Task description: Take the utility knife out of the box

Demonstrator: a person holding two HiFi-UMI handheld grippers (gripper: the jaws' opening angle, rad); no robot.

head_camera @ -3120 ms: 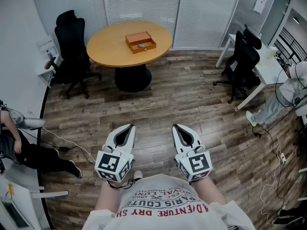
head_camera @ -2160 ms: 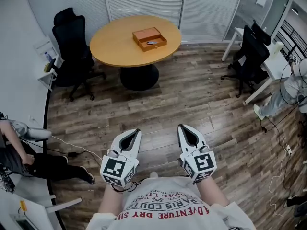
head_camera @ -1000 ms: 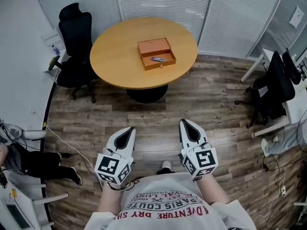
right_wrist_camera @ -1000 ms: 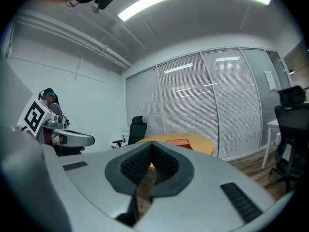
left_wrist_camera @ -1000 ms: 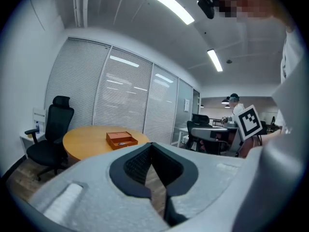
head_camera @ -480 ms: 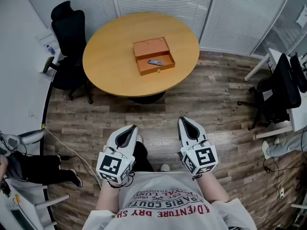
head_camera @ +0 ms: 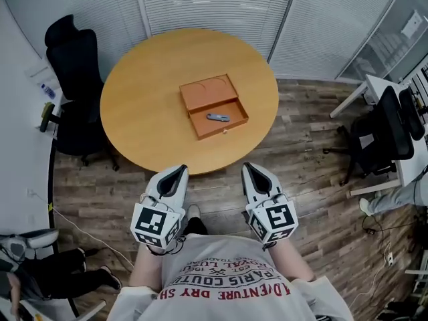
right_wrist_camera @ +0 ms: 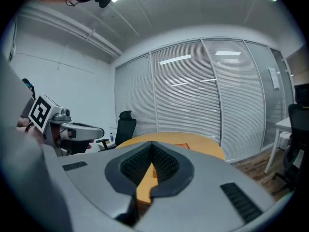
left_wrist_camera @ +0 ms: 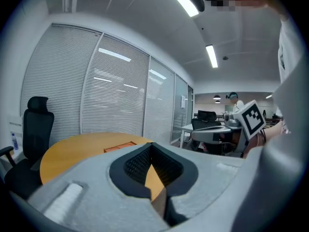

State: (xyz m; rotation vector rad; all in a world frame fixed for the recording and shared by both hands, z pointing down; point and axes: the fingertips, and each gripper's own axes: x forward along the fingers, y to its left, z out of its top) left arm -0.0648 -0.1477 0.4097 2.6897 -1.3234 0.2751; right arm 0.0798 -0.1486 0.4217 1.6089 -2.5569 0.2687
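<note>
An open orange-brown box (head_camera: pixel 212 105) sits near the middle of a round wooden table (head_camera: pixel 147 112). In its nearer half lies a small grey utility knife (head_camera: pixel 217 118). My left gripper (head_camera: pixel 180 170) and right gripper (head_camera: pixel 246 167) are held side by side just short of the table's near edge. Both are shut and hold nothing. In the left gripper view the closed tips (left_wrist_camera: pixel 151 145) point across the table toward the box (left_wrist_camera: pixel 119 148). In the right gripper view the closed tips (right_wrist_camera: pixel 152 144) also face the table, with the box (right_wrist_camera: pixel 182 146) beyond them. The knife does not show in either gripper view.
A black office chair (head_camera: pixel 73 65) stands left of the table. Another chair (head_camera: pixel 388 126) and a white desk (head_camera: pixel 371 92) are at the right. Blinds and glass walls close off the back. A person's legs (head_camera: pixel 60 276) and a cable lie on the wooden floor at lower left.
The table and box have come much nearer and lower in the head view as the person walked up. Both grippers moved forward to the table's edge and stayed shut.
</note>
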